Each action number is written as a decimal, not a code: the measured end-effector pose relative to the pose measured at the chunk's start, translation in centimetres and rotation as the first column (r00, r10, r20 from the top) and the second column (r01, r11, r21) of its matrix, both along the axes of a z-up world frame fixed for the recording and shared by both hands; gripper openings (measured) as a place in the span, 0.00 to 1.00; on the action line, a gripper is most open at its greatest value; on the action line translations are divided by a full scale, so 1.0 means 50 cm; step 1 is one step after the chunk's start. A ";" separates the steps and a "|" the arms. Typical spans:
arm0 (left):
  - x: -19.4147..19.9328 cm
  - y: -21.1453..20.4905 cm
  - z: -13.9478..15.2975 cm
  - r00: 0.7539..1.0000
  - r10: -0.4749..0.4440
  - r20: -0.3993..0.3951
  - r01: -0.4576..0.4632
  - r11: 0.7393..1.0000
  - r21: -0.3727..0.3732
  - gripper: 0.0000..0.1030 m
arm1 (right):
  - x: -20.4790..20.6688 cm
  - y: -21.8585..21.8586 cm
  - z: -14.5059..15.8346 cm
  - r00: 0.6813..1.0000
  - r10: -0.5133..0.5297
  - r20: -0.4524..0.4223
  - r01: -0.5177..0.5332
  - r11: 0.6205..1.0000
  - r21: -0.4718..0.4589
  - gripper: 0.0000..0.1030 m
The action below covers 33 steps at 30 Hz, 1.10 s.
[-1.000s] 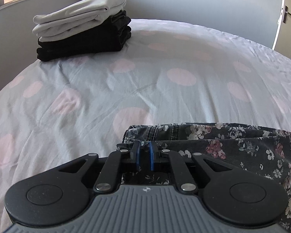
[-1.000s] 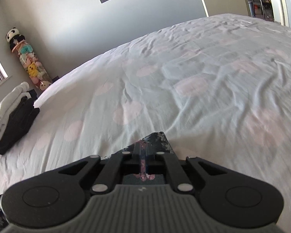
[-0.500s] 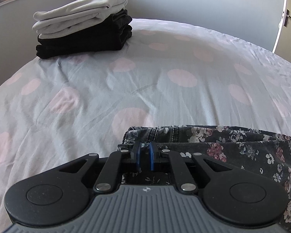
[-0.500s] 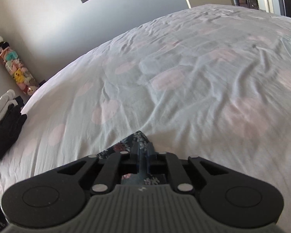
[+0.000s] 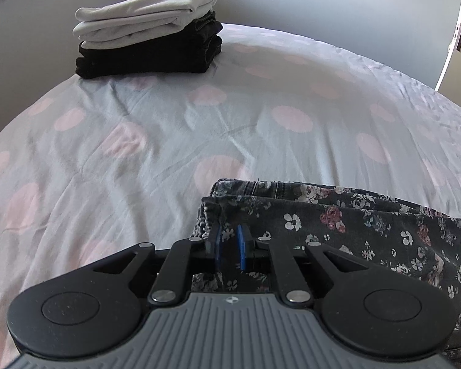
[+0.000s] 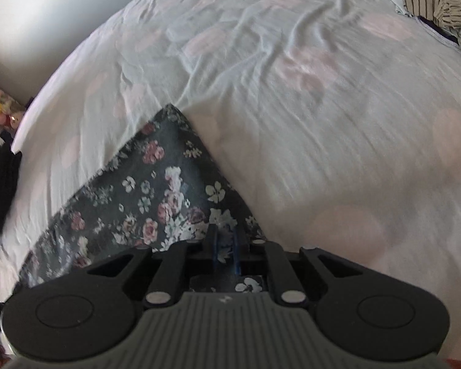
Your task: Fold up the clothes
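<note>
A dark floral garment (image 5: 353, 224) lies folded on the bed, its hemmed corner under my left gripper (image 5: 228, 240). The left jaws are opening: the blue pads stand a little apart, with floral cloth showing in the gap but not pinched. In the right wrist view the same floral garment (image 6: 144, 190) runs to a pointed corner ahead. My right gripper (image 6: 225, 243) sits over its near edge. Its pads are also slightly apart, and the cloth lies flat beneath them.
A stack of folded clothes (image 5: 147, 33), pale grey on black, sits at the bed's far left corner. The dotted sheet (image 5: 169, 123) spreads between. A crumpled striped garment (image 6: 439, 3) lies at the far right. Plush toys (image 6: 0, 104) stand by the wall.
Both pairs of pads have parted slightly from the floral cloth. The right view has swung and tipped down, so more of the garment and the striped one now show. The left gripper drew back a little.
</note>
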State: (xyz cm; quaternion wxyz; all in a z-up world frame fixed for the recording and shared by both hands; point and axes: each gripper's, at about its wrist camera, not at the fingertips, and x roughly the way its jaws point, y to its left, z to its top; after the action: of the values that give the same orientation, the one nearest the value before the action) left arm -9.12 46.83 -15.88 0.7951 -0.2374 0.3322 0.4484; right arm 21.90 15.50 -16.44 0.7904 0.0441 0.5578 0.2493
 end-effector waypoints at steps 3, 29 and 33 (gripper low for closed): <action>-0.017 -0.003 0.005 1.000 0.009 0.005 -0.009 1.000 -0.007 0.16 | -0.005 0.013 -0.003 0.999 0.035 0.016 -0.034 0.997 -0.065 0.11; 0.028 0.013 -0.014 0.995 -0.083 0.048 0.085 0.995 -0.043 0.20 | 0.110 0.004 -0.055 0.997 0.047 -0.056 -0.038 0.986 0.161 0.39; 0.041 0.005 -0.010 0.992 -0.115 0.053 0.117 0.993 -0.032 0.20 | 0.110 0.003 -0.061 0.996 0.059 -0.073 -0.045 0.983 0.180 0.36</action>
State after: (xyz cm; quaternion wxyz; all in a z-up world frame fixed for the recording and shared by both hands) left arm -7.09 47.09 -16.39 0.8237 -0.2430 0.3329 0.3895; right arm 27.38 15.65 -19.47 0.7541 0.1096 0.5646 0.3171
